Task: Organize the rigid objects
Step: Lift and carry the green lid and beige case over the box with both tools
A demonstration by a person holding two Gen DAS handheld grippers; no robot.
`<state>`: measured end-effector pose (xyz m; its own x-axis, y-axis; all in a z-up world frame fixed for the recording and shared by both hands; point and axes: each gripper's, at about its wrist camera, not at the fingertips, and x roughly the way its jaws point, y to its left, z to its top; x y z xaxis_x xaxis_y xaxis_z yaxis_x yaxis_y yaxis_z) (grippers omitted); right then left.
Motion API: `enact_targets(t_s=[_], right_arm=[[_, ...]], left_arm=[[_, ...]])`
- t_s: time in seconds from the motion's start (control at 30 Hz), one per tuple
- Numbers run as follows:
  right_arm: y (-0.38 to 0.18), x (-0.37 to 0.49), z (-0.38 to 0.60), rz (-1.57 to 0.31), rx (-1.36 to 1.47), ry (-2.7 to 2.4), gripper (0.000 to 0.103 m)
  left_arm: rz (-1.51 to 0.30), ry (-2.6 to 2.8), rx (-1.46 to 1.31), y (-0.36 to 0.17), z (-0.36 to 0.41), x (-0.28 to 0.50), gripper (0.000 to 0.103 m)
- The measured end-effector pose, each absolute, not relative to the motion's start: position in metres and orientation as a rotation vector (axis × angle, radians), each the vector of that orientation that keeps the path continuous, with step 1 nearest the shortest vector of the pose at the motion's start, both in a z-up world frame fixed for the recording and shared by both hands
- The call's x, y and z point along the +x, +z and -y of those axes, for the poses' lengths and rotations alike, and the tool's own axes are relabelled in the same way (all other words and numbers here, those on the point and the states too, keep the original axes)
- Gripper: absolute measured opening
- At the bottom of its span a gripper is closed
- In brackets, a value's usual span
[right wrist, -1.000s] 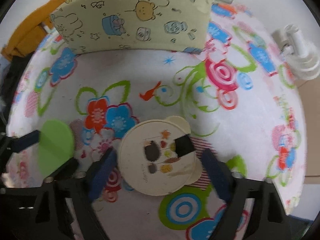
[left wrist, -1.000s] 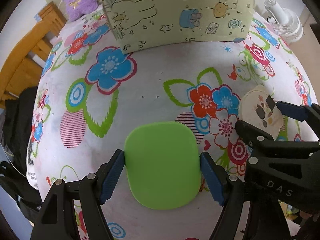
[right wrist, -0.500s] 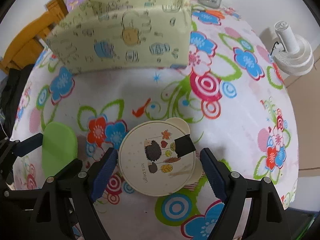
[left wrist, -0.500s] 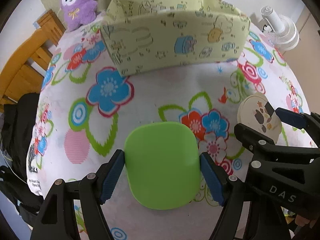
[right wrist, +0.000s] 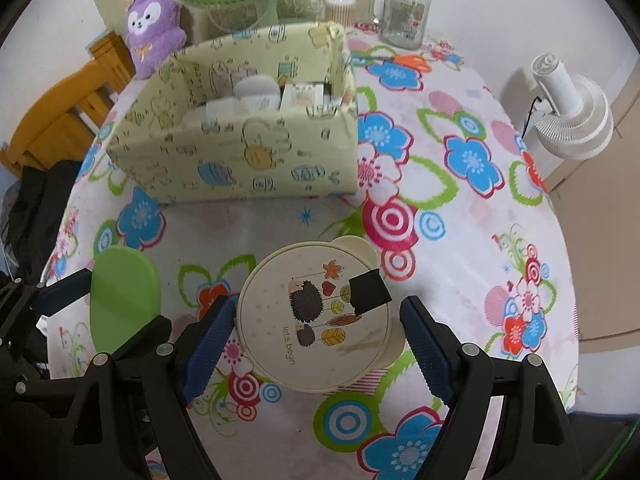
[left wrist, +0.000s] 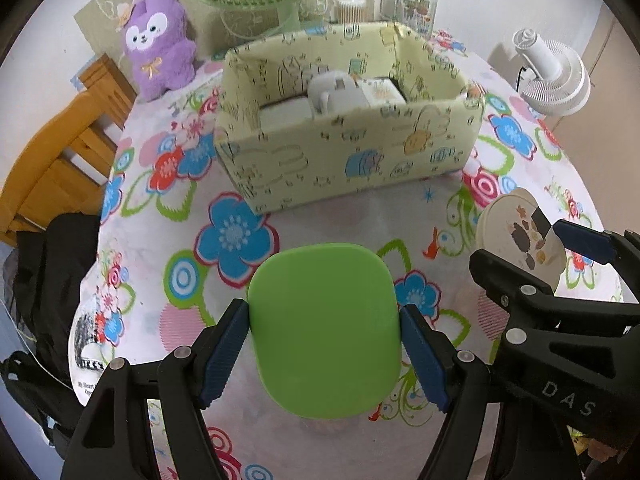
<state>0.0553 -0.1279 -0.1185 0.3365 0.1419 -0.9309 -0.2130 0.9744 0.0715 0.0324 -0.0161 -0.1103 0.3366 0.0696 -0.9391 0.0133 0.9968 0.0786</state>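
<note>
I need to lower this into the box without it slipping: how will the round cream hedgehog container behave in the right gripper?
The round cream container looks like stiff plastic, so it should keep its shape. Its smooth round side gives the right gripper little contact, so it may rotate or slip. It seems light, though its contents are hidden.

Bright, even indoor light — soft shadows, strong fisheye bending, dark corners.
</note>
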Motion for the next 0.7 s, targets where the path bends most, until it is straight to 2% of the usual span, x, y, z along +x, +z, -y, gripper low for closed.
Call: enact_targets(t_s=[0.7], right_arm=[[-0.056,0.057,0.118,-1.088,-0.045,0.245,0.085]], left_arm=[[-1.136,-0.001,0.086,-0.06,0.029,0.038,0.078]])
